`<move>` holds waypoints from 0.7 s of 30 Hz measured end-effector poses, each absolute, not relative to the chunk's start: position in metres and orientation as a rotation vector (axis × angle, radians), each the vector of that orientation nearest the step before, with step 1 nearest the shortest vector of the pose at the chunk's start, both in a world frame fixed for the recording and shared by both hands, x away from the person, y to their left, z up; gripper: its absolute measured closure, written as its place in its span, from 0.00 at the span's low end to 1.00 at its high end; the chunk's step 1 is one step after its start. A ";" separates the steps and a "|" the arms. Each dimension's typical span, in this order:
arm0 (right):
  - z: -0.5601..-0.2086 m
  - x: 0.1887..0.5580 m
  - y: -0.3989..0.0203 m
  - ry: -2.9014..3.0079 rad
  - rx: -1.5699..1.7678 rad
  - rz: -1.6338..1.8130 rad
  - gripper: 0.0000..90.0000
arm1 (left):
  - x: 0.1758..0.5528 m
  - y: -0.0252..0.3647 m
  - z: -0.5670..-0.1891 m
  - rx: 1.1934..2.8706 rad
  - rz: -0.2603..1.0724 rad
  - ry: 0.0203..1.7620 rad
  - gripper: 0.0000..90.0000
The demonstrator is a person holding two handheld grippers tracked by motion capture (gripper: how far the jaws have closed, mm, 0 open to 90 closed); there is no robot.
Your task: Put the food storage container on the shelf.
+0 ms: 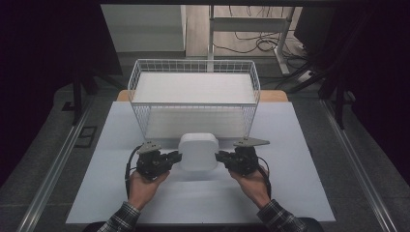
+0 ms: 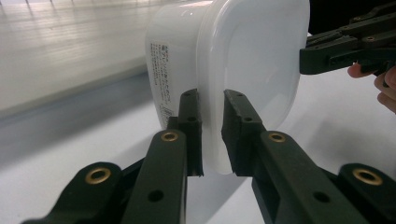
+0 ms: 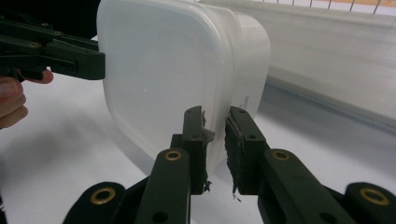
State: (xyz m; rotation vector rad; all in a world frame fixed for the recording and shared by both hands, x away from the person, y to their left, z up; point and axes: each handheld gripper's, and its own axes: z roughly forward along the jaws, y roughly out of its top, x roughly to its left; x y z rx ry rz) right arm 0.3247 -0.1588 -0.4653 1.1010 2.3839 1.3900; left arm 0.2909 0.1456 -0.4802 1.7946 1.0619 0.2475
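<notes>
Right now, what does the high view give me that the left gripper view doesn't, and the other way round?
High view alone: the wire basket behind the white container, both hands with plaid sleeves, and the whole white table sheet. Left gripper view alone: the printed label on the container's side, and the left gripper with its jaws pinching the lid rim. Both share: the container with the right gripper at its opposite edge.

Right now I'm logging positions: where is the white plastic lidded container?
In the high view, the white plastic lidded container sits mid-table, just before the white wire basket, clamped between the left tongs and right tongs.
</notes>
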 end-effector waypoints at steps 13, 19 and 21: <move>-0.457 0.360 -0.149 2.330 1.099 1.377 0.86 | 0.329 0.151 -0.473 1.767 0.270 1.047 0.87; -0.459 0.380 -0.145 2.312 1.122 1.348 0.85 | 0.351 0.151 -0.476 1.770 0.259 1.068 0.87; -0.460 0.385 -0.144 2.311 1.132 1.339 0.85 | 0.355 0.151 -0.477 1.771 0.258 1.080 0.87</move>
